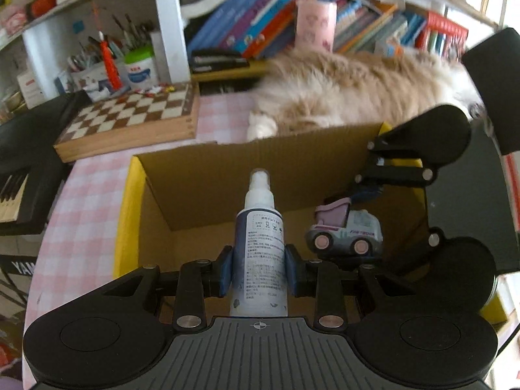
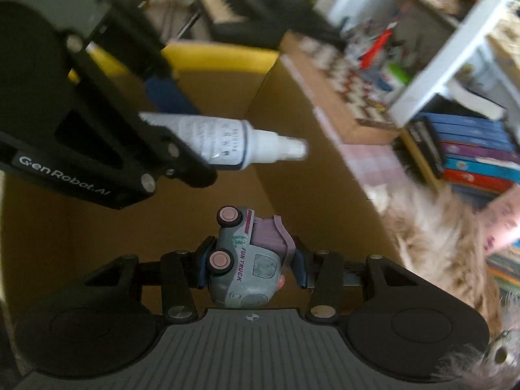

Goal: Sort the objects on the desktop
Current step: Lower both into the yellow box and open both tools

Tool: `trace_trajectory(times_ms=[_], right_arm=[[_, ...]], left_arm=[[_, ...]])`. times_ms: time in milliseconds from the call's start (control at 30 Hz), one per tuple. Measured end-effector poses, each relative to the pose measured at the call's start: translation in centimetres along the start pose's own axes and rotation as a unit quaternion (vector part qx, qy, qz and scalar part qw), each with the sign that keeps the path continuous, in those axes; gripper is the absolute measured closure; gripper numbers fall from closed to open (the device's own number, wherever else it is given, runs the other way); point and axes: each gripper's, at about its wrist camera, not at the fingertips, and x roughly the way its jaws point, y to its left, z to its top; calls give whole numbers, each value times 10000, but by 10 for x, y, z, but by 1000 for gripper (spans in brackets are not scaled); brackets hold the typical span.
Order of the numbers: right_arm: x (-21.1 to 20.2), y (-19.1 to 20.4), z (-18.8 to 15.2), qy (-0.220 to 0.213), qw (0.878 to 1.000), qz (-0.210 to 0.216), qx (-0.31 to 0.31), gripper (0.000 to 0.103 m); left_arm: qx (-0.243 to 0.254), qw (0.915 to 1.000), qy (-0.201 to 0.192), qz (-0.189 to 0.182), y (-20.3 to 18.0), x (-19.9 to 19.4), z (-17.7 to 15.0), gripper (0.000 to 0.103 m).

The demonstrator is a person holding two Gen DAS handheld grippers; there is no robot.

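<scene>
My left gripper (image 1: 258,268) is shut on a white spray bottle (image 1: 260,247) and holds it over the open cardboard box (image 1: 227,169). The bottle also shows in the right wrist view (image 2: 234,144), pointing right. My right gripper (image 2: 250,261) is shut on a grey and pink toy truck (image 2: 247,260), held on its side above the box's inside (image 2: 227,97). In the left wrist view the truck (image 1: 344,230) hangs in the right gripper (image 1: 367,191) over the box's right part.
A fluffy tan cat (image 1: 357,87) lies just behind the box. A chessboard box (image 1: 130,120) sits at the back left on the pink checked tablecloth (image 1: 87,201). Shelves of books (image 1: 260,22) stand behind. A keyboard (image 1: 16,191) is at the left.
</scene>
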Motion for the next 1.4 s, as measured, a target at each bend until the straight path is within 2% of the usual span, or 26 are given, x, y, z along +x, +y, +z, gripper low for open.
trace_trajectory(times_ms=[67, 167, 400, 467, 533, 567, 633, 700, 833, 1100, 1300, 1400], right_arm=[[10, -2, -1, 189, 9996, 144, -135, 59], [13, -3, 4, 210, 9992, 254, -246, 59], [25, -1, 5, 526, 9969, 391, -444, 59], [27, -4, 7, 585, 9965, 396, -444, 59], [27, -3, 7, 606, 9964, 402, -447, 59], [28, -4, 8, 607, 9964, 415, -430, 59], [26, -5, 8, 567, 9967, 442, -366, 50], [24, -6, 9, 513, 9973, 428, -296, 40], [16, -4, 7, 434, 9987, 191, -182, 37], [-21, -5, -1, -29, 9987, -95, 497, 37], [-58, -1, -10, -510, 9915, -380, 1138, 39], [-79, 1, -16, -794, 9828, -569, 1568, 39]], left_arm=[[88, 9998, 152, 31, 0, 8, 0, 72], [200, 9991, 354, 72, 0, 17, 0, 72], [49, 9990, 438, 113, 6, 22, 2, 73], [113, 9992, 376, 114, 4, 19, 2, 71], [222, 9990, 359, 118, 1, 19, 2, 63], [261, 9991, 308, 121, 0, 17, 2, 61], [323, 9992, 158, 151, -3, 13, 2, 43], [313, 9994, -18, 126, -4, 7, 2, 36], [155, 9993, -322, 63, -5, -7, 2, 32], [269, 9950, -907, 334, -14, -45, -7, 25], [-21, 9898, -1379, 355, -17, -79, -18, 24], [-161, 9856, -1632, 408, -19, -96, -25, 22]])
